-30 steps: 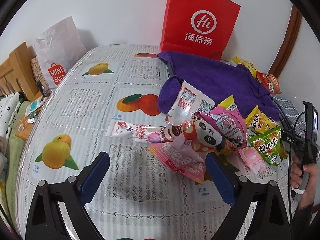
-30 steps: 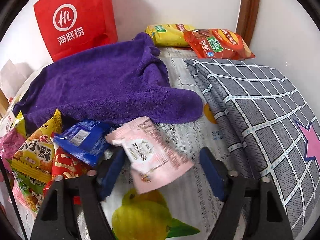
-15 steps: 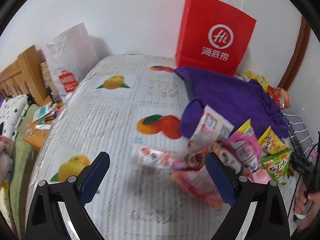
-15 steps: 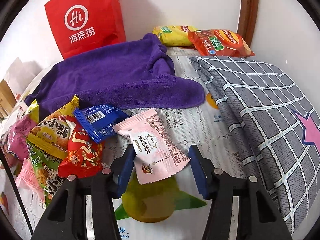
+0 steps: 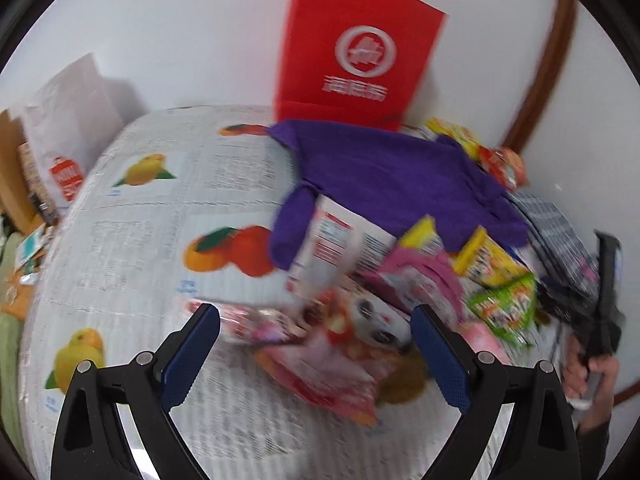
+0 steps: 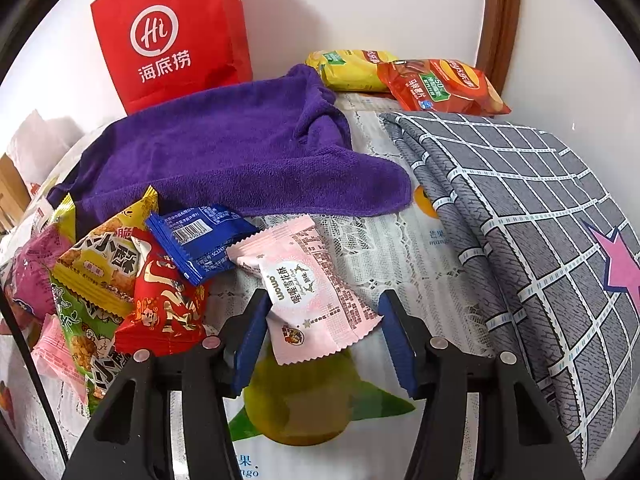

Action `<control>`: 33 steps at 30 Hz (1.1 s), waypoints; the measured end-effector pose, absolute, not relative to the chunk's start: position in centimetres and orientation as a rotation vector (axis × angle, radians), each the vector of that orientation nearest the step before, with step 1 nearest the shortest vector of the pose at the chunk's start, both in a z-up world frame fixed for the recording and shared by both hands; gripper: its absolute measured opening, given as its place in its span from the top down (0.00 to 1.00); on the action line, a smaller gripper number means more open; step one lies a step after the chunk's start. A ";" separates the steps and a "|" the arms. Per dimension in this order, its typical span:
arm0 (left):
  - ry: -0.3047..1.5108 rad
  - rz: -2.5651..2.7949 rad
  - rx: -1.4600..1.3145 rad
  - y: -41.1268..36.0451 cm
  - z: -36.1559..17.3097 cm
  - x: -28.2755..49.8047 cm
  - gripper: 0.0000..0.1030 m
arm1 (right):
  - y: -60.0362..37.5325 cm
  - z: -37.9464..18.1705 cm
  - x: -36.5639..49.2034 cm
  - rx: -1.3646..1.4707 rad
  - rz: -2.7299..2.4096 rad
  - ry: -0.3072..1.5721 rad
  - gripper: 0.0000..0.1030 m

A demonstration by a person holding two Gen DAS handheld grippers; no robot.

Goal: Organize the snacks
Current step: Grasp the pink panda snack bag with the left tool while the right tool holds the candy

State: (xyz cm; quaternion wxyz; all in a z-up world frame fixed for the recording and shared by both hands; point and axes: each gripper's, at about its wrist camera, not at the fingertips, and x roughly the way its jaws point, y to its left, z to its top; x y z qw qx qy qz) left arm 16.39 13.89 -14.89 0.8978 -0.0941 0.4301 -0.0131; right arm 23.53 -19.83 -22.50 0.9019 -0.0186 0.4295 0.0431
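Note:
A pink snack packet [image 6: 316, 280] sits between the blue pads of my right gripper [image 6: 324, 300], and both pads touch its edges. The jaws are opening slightly with the packet still between them. To its left lie a blue packet [image 6: 200, 240], a red packet [image 6: 160, 308] and a yellow packet [image 6: 100, 264]. In the blurred left wrist view, my left gripper [image 5: 314, 316] hangs open above the snack pile. A panda packet [image 5: 368, 320] lies under the gap and a white packet [image 5: 336, 240] lies beyond it. Nothing is held there.
A purple towel [image 6: 240, 160] lies behind the snacks, before a red paper bag [image 6: 168, 36] at the wall. Yellow [image 6: 352, 68] and orange chip bags [image 6: 440, 88] sit in the corner. A grey checked cloth [image 6: 520, 208] covers the right. A hand [image 5: 596, 368] holds the right gripper.
The right jaws narrowed onto the pink packet, which went from blurred and tilted to still between the pads. The left gripper shifted so that the snack pile now lies under its gap.

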 end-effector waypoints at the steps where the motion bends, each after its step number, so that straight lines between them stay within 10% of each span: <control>1: 0.897 -0.049 -0.186 13.4 -15.0 16.3 0.07 | -19.9 -22.5 23.5 -0.036 0.090 0.888 0.46; 10: 0.976 -0.074 -0.084 10.4 -17.5 16.5 0.07 | -19.8 -22.5 23.5 -0.041 0.088 0.890 0.46; 18: 0.985 -0.065 -0.083 10.0 -17.4 16.1 0.47 | -19.9 -22.5 23.5 -0.042 0.088 0.890 0.46; 33: 0.911 -0.094 -0.091 9.0 -12.4 12.0 0.47 | -20.8 -21.5 20.6 0.002 0.097 0.887 0.49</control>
